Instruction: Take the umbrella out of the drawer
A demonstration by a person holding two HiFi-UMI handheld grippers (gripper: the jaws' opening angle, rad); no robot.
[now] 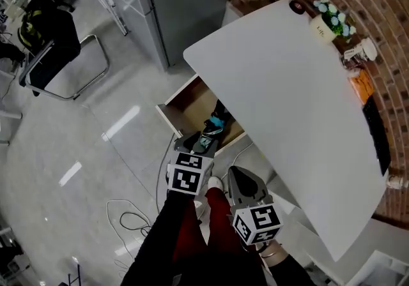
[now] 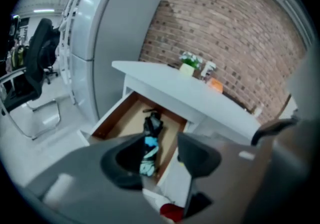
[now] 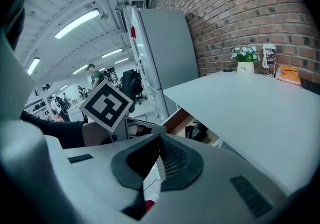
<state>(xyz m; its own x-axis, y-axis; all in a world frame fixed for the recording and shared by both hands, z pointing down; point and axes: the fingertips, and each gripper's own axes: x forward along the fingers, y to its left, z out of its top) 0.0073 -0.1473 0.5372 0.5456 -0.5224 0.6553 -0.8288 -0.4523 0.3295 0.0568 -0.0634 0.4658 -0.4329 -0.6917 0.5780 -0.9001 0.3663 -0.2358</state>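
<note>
Along the brick-wall edge of your white surface (image 1: 281, 106) stand a flower pot (image 1: 331, 23), a cup (image 1: 363, 50) and an orange thing (image 1: 362, 85). Beneath it, the open drawer (image 1: 190, 105) holds the umbrella (image 1: 214, 126).

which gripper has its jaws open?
The left gripper: its jaws stand apart, nothing between them, the umbrella in the drawer showing beyond the gap. The right gripper's jaws meet at the tips.

Umbrella (image 1: 215, 126): folded up, black, with a teal and pale-blue patch toward one end.
Pose: lying flat on the drawer floor, lengthwise front to back, nearer one side wall.
Drawer (image 1: 167, 114): pulled open from under the white counter (image 1: 287, 99), with a white front and a brown wooden inside.
</note>
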